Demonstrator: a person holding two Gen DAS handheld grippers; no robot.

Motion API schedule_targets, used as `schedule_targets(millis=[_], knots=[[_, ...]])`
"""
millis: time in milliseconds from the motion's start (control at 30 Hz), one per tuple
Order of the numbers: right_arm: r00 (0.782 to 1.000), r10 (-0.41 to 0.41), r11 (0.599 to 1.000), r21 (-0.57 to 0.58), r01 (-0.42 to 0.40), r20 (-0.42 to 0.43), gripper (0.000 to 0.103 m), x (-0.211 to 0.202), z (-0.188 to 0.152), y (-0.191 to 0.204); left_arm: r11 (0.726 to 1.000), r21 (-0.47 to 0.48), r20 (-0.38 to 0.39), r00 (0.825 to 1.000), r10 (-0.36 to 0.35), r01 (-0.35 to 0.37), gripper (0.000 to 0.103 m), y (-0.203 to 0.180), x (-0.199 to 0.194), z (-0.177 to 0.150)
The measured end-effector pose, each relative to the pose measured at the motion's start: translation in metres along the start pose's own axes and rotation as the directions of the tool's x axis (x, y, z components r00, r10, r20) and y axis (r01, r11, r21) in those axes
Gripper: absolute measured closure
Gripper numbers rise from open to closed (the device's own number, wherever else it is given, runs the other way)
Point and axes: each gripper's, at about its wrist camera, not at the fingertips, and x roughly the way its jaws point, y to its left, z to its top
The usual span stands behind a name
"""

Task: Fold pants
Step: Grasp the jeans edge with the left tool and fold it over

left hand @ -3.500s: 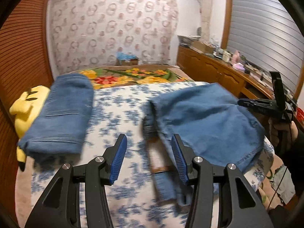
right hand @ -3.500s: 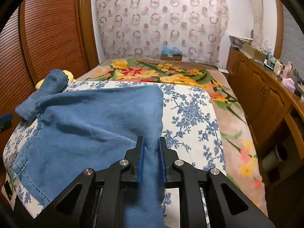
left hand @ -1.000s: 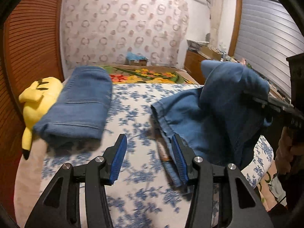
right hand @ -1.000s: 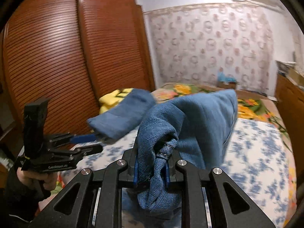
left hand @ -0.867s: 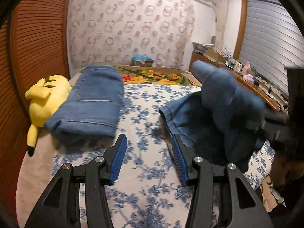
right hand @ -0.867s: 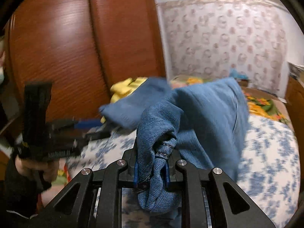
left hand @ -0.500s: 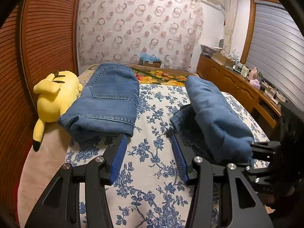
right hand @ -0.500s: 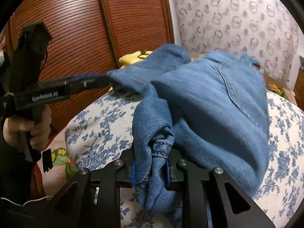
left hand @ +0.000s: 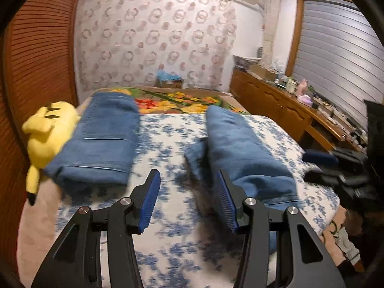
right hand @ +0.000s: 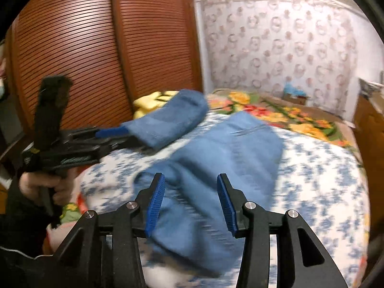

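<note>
The blue jeans [left hand: 242, 153] lie folded in a long bundle on the blue-flowered bedspread [left hand: 168, 228]; in the right wrist view the jeans [right hand: 216, 168] lie just beyond the open fingers. My left gripper [left hand: 187, 204] is open and empty, hovering over the bedspread just left of the jeans' near end. My right gripper [right hand: 189, 204] is open and empty above the jeans' near edge. It also shows in the left wrist view [left hand: 340, 168] at the right, and the left gripper shows in the right wrist view [right hand: 72, 144].
A second folded pair of jeans [left hand: 100, 144] lies at the left beside a yellow plush toy [left hand: 45, 132]. A wooden wardrobe [right hand: 96, 60] stands along the left. A wooden cabinet [left hand: 288, 112] with clutter runs along the right. A floral blanket [left hand: 177, 102] covers the far bed.
My right gripper has let go of the jeans and opened; the jeans now lie folded on the bed. My left gripper has stayed open and shifted a little.
</note>
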Motion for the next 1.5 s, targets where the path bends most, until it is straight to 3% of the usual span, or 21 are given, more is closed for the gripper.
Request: schedule_targets(millis=[100, 267, 367, 467, 700, 833, 900, 1000, 1300, 1500], knots=[[0.998, -0.064, 0.997, 0.040, 0.064, 0.002, 0.056, -0.004, 0.000, -0.021, 1.000, 0.015, -0.032, 0.999, -0.024, 0.025, 0.053, -0.013, 0.012, -0.004], [0.994, -0.105, 0.991, 0.079, 0.106, -0.021, 0.056, 0.016, 0.006, -0.038, 0.998, 0.025, -0.081, 0.995, -0.056, 0.058, 0.053, -0.027, 0.028, -0.016], [0.993, -0.103, 0.991, 0.085, 0.107, -0.055, 0.056, 0.041, 0.017, -0.048, 0.998, 0.026, -0.089, 0.994, -0.063, 0.066, 0.056, -0.029, 0.029, -0.024], [0.990, -0.099, 0.991, 0.074, 0.107, -0.099, 0.056, 0.069, 0.024, -0.049, 0.995, 0.031, -0.108, 0.990, -0.089, 0.093, 0.071, -0.029, 0.027, -0.031], [0.989, -0.066, 0.996, 0.057, 0.074, -0.136, 0.056, 0.103, 0.035, -0.053, 0.992, -0.035, -0.120, 0.985, -0.127, 0.123, 0.071, -0.024, 0.020, -0.041], [0.989, -0.053, 0.996, 0.063, 0.062, -0.140, 0.056, 0.114, 0.039, -0.057, 0.995, 0.012, -0.138, 0.986, -0.093, 0.096, 0.072, -0.031, 0.027, -0.046], [0.989, -0.049, 0.997, 0.060, 0.058, -0.141, 0.056, 0.114, 0.039, -0.058, 0.993, 0.025, -0.150, 0.983, -0.110, 0.115, 0.086, -0.034, 0.028, -0.050], [0.989, -0.044, 0.997, 0.060, 0.052, -0.139, 0.056, 0.113, 0.036, -0.060, 0.993, 0.065, -0.133, 0.987, -0.086, 0.095, 0.094, -0.037, 0.021, -0.055], [0.996, -0.051, 0.997, 0.054, 0.055, -0.074, 0.056, 0.094, 0.032, -0.052, 0.992, 0.069, -0.101, 0.990, -0.095, 0.103, 0.095, -0.039, -0.027, -0.074], [0.992, -0.061, 0.996, 0.055, 0.068, -0.107, 0.051, 0.101, 0.022, -0.054, 0.996, 0.059, -0.175, 0.983, -0.052, 0.063, 0.096, -0.030, -0.008, -0.090]])
